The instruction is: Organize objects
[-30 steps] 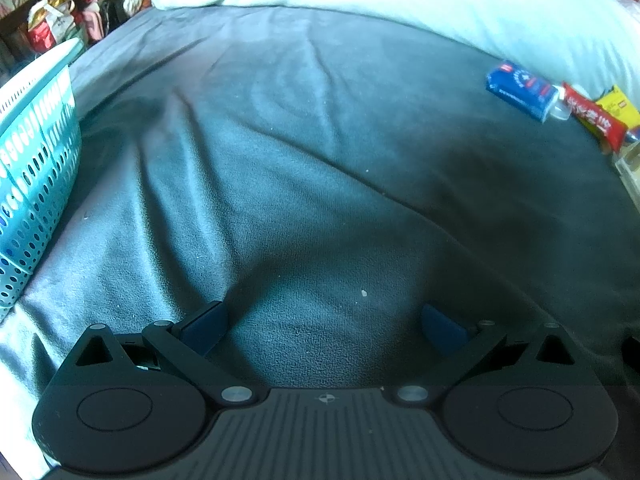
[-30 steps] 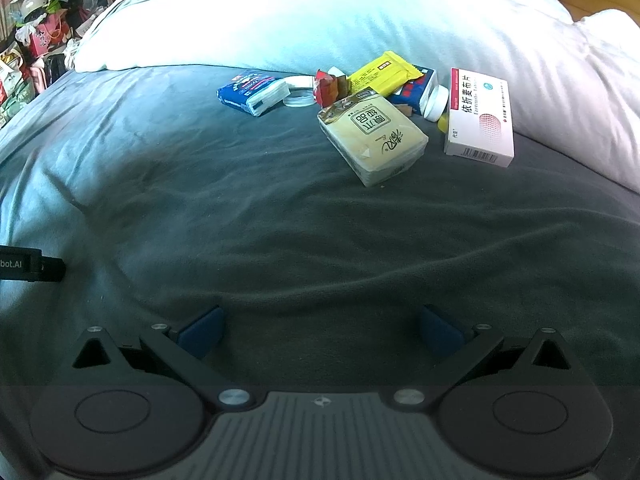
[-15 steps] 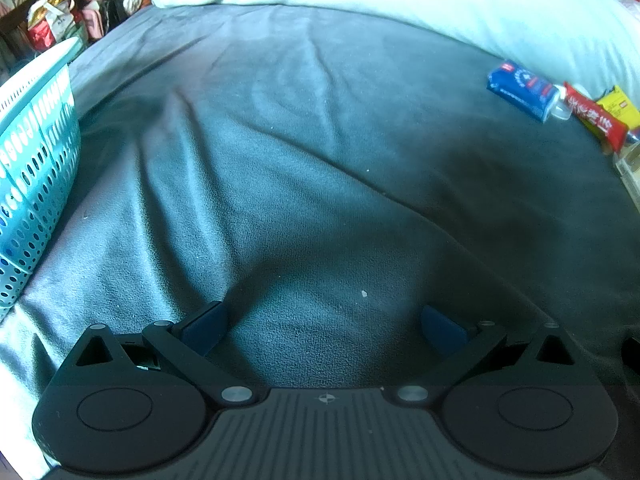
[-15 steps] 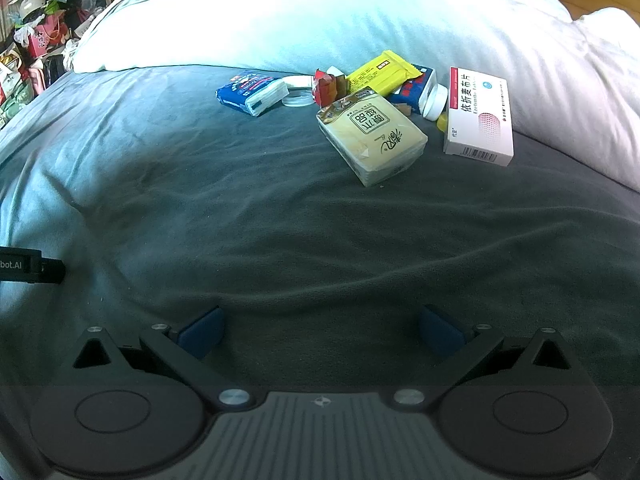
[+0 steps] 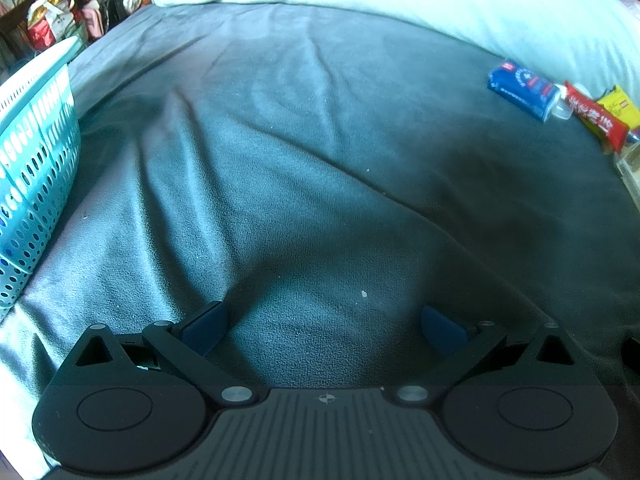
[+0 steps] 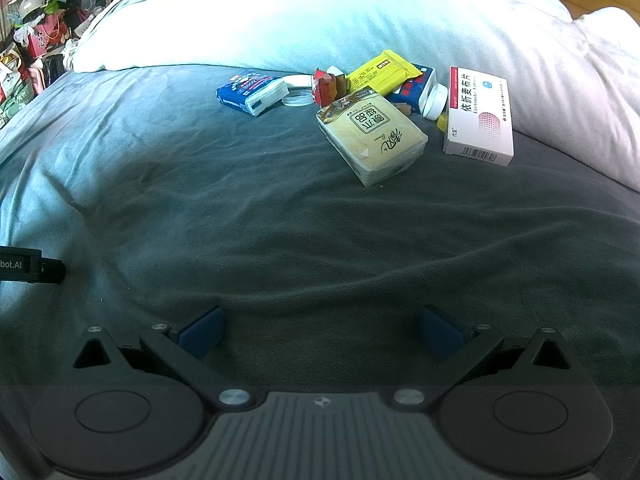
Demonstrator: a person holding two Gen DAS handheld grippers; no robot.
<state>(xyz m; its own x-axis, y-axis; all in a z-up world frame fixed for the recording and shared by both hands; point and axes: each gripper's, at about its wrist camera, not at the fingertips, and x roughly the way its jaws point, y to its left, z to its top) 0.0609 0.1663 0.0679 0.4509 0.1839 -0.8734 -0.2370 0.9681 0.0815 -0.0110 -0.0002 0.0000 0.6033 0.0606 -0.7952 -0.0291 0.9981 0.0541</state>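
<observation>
Both grippers gape empty. Item pile (image 6: 372,112) lies far-right of right gripper (image 6: 320,334), nearer than left gripper (image 5: 324,330); basket (image 5: 36,168) far left.

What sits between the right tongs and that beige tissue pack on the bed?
Nothing visible. The right tongs are open over bare grey blanket, and the beige tissue pack is the nearest item of the pile, with its front edge exposed.
</observation>
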